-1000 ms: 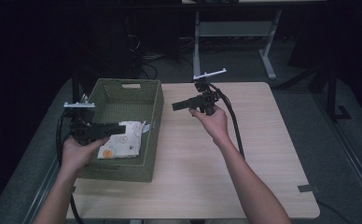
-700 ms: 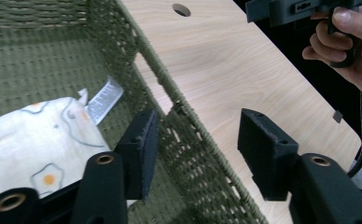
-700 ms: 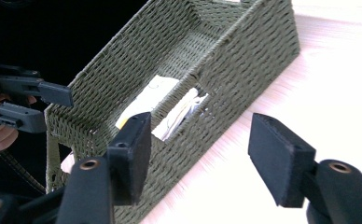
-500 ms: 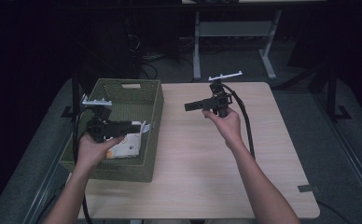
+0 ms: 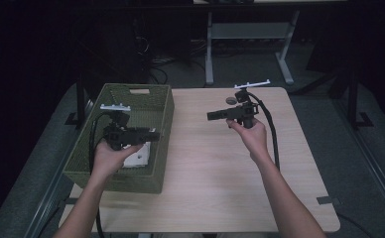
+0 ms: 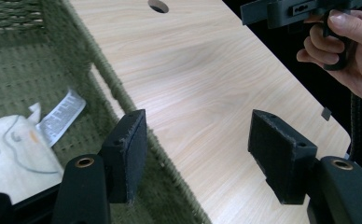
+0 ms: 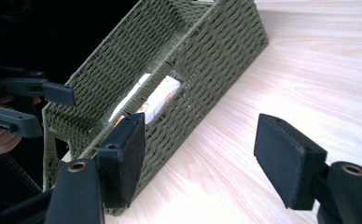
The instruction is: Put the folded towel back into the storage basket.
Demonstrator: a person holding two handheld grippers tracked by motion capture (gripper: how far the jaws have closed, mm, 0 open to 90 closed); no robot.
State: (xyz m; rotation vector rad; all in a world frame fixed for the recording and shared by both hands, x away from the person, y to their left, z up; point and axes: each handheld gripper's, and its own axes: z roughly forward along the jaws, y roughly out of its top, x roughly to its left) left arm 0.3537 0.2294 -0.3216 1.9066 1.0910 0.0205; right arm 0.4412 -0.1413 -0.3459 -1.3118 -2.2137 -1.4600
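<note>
A green woven basket [image 5: 163, 130] stands at the table's left, with a white printed item [image 5: 137, 154] lying inside. My left gripper [image 5: 155, 135] hovers over the basket's right side, pointing right. Its jaws [image 6: 198, 140] have just been opening and are open with nothing between them, straddling the basket wall [image 6: 100, 60] from above. My right gripper [image 5: 211, 116] is held above the middle of the table and points left at the basket. Its jaws [image 7: 200, 135] have also just been opening and are open and empty. The white item [image 7: 158, 95] shows over the basket rim [image 7: 202, 51].
The light wooden table [image 5: 215, 188] has a small round hole [image 5: 230, 100] near its far edge. A metal desk frame [image 5: 250, 34] stands on the dark floor behind. In the left gripper view the right gripper [image 6: 286, 11] is at the top right.
Both hands have moved to the right in the high view. The left gripper went from the basket's left part to its right wall, and the right gripper moved farther from the basket.
</note>
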